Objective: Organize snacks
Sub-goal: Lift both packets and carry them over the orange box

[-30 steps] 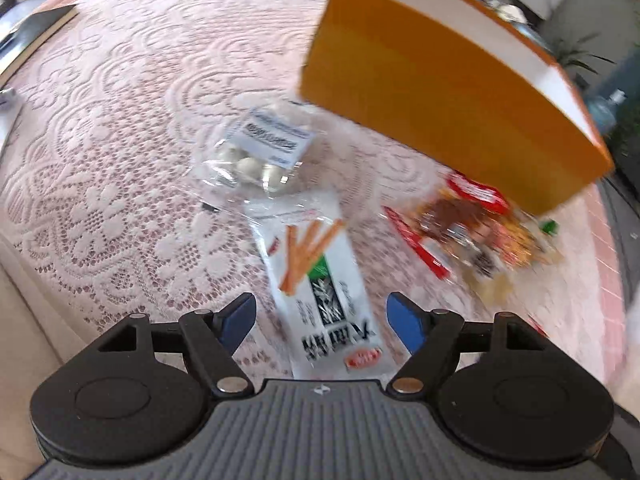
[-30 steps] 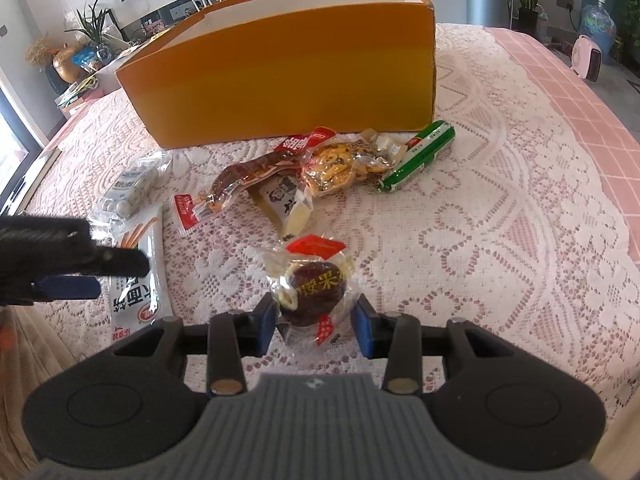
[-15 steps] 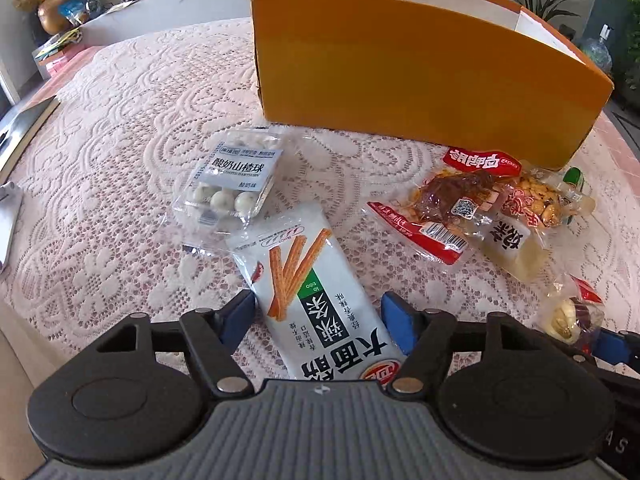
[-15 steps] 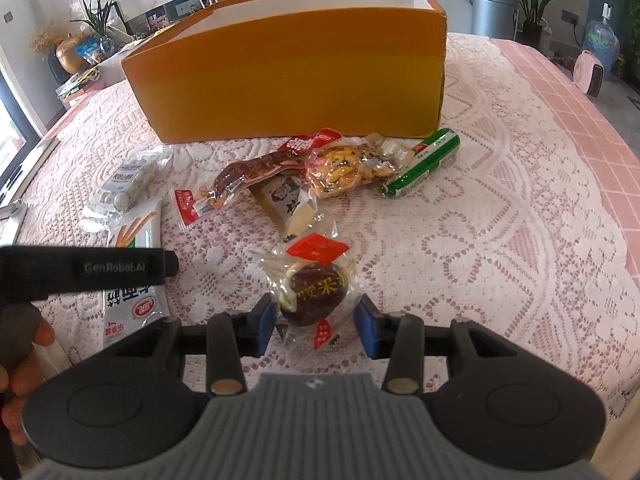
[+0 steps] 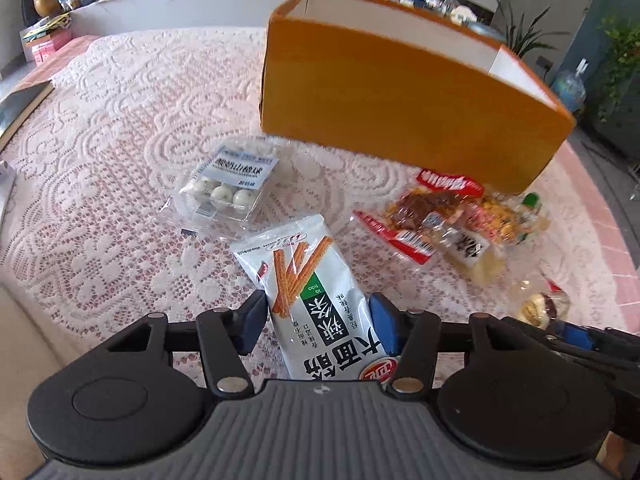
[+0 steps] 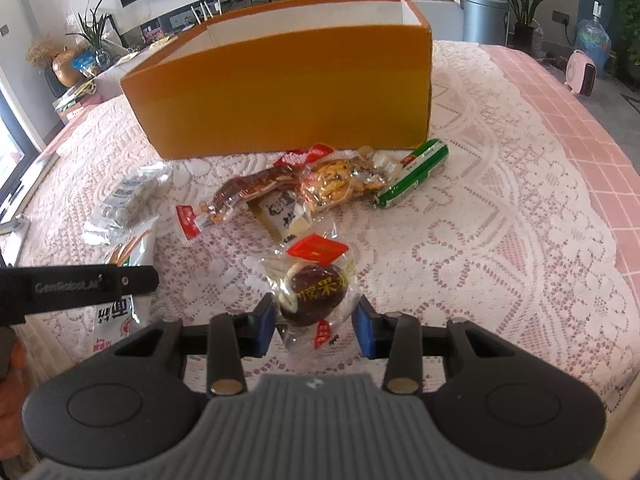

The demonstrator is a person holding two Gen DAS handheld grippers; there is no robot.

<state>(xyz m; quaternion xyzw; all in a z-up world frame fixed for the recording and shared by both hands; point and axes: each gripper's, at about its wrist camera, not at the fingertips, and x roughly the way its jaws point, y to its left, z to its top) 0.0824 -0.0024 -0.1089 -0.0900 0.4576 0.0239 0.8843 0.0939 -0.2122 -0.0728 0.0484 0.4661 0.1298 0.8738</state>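
1. The desk (image 6: 520,208) carries everything, covered by a white lace cloth over pink.
2. An orange box (image 6: 288,96), open at the top with a white inside, stands at the far side of the desk; in the left wrist view it appears as (image 5: 400,112).
3. The left tool (image 5: 318,322) lies low over the cloth, its blue pads pressed against both sides of a white breadstick packet (image 5: 308,288); the packet's far end lies free beyond the pads, and its near end runs under the tool body.
4. The right tool (image 6: 314,322) has its jaws spread on either side of a clear-wrapped dark round snack (image 6: 314,292); the left pad sits against the wrapper, the right pad just beside it.
5. A clear pack of white balls (image 5: 224,188) lies beyond the breadstick packet, apart from it.
6. A cluster of snacks lies just in front of the box: a red-ended brown meat packet (image 6: 240,196), a yellow nut pack (image 6: 336,186), a pale tofu-like packet (image 6: 282,216) and a green sausage stick (image 6: 416,172).
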